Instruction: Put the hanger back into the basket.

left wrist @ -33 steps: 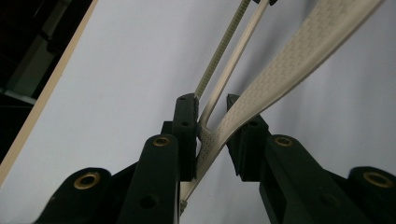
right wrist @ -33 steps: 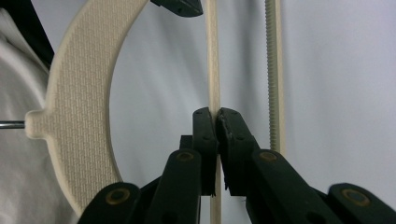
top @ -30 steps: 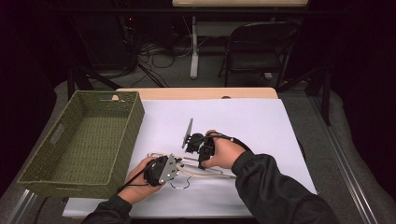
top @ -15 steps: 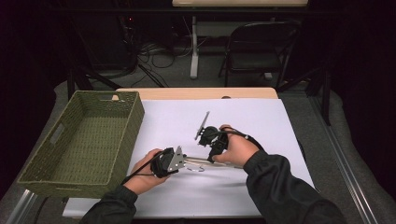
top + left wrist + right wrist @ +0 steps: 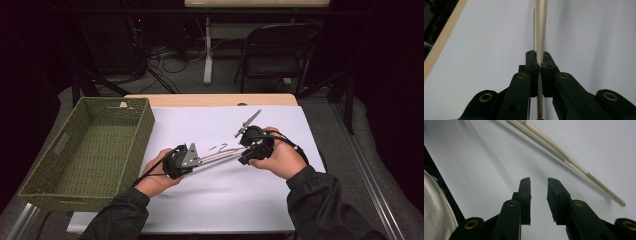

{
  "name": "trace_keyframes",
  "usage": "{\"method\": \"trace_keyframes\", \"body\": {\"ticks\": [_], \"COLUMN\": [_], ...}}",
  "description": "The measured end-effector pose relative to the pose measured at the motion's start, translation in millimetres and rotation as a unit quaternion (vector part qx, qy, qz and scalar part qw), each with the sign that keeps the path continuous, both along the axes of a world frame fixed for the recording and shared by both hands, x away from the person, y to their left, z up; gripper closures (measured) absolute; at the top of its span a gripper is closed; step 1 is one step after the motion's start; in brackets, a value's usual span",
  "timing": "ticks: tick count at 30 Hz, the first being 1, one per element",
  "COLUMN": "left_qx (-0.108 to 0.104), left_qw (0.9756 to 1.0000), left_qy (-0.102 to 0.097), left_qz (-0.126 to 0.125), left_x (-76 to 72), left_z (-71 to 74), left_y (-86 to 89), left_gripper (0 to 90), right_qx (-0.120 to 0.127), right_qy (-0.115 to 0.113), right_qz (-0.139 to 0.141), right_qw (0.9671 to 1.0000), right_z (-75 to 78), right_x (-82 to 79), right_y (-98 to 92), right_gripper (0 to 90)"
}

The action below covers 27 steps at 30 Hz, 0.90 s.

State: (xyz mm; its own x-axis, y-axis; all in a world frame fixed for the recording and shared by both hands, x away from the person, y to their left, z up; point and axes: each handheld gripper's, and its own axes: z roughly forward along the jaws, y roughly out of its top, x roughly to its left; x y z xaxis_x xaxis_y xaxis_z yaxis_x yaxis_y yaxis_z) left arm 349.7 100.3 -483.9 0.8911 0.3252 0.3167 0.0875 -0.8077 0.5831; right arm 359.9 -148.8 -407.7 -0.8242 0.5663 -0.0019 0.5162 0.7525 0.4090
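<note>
while a person sits at a table covered with a white sheet, the left gripper is clamped on one end of a pale hanger, a slim beige rod with a small metal hook at its middle. seen along the left gripper's own jaws, the rod stands pinched edge-on between the two black pads and runs away over the white sheet. its jaws have just been closing, with the rod between them. from above, the hanger slants from the left hand up and across toward the right hand, near the middle of the table. the right gripper sits just beside the hanger's far end; its jaws have just been opening and now stand parted with nothing between them, and in its own view the rod crosses the sheet beyond the fingertips, apart from them. a green woven basket stands at the left of the sheet, near the left hand.
</note>
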Motion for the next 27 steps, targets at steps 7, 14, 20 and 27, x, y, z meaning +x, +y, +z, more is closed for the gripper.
{"method": "trace_keyframes", "body": {"ticks": [7, 14, 20, 27], "left_qx": [-0.012, -0.059, -0.120, -0.161], "left_qw": [0.9994, 0.9953, 0.9849, 0.9721], "left_qy": [0.024, 0.058, 0.093, 0.114], "left_qz": [0.020, 0.050, 0.084, 0.127], "left_x": [3.1, 8.3, 7.9, 5.6], "left_z": [2.4, 8.6, 19.4, 34.8], "left_y": [2.7, 10.5, 20.2, 33.2], "left_gripper": [87.2, 87.3, 87.3, 87.3], "right_qx": [0.004, 0.003, 0.028, 0.055], "right_qy": [-0.002, 0.003, -0.007, -0.009], "right_qz": [-0.007, -0.007, -0.020, -0.037], "right_qw": [1.0000, 1.0000, 0.9994, 0.9977], "right_z": [-7.6, -14.8, -32.4, -49.6], "right_x": [-2.5, -2.8, -5.1, -10.1], "right_y": [-4.5, -8.3, -19.6, -34.3], "right_gripper": [73.2, 72.9, 69.8, 61.2]}}
